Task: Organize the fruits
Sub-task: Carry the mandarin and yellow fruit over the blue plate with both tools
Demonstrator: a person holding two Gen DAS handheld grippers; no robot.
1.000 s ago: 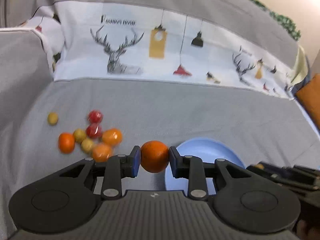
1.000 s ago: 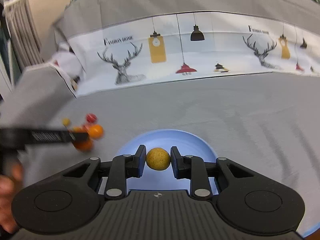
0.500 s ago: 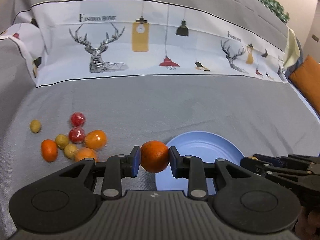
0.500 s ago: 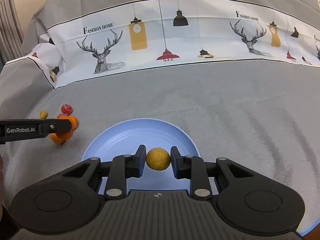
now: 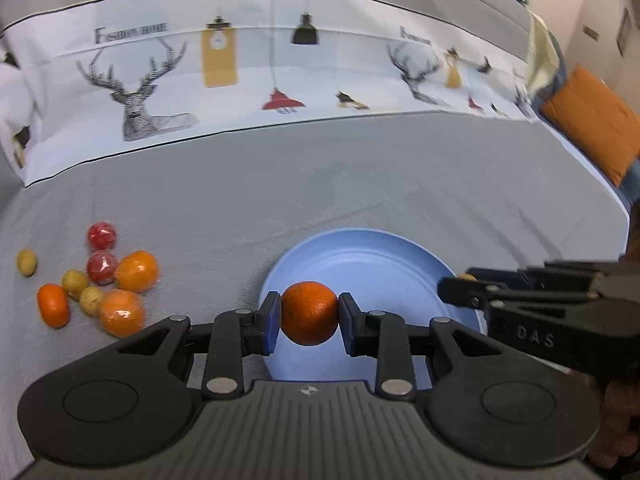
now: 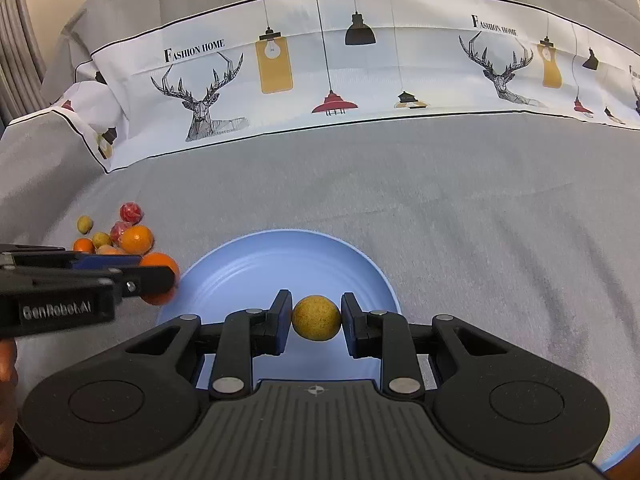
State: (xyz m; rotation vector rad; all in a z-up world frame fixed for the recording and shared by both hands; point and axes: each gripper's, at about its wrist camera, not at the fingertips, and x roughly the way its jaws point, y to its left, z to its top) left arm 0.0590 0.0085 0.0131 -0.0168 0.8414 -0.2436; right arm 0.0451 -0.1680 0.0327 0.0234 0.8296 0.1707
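Far left on the grey cloth (image 5: 360, 184) lies a loose pile of fruit (image 5: 96, 280): red, orange and yellow-brown pieces, all countable in the left wrist view, but partly hidden behind the left gripper's side in the right wrist view. The left gripper (image 5: 309, 319) has its jaws clamped on an orange (image 5: 309, 313) above the near left rim of the blue plate (image 5: 372, 256). The right gripper (image 6: 316, 318) grips a yellow-brown ball fruit (image 6: 316, 317) over the plate's near part. In the left view that fruit shows only as a sliver behind the right gripper's tips. An orange cushion (image 5: 592, 124) is cut off at far right.
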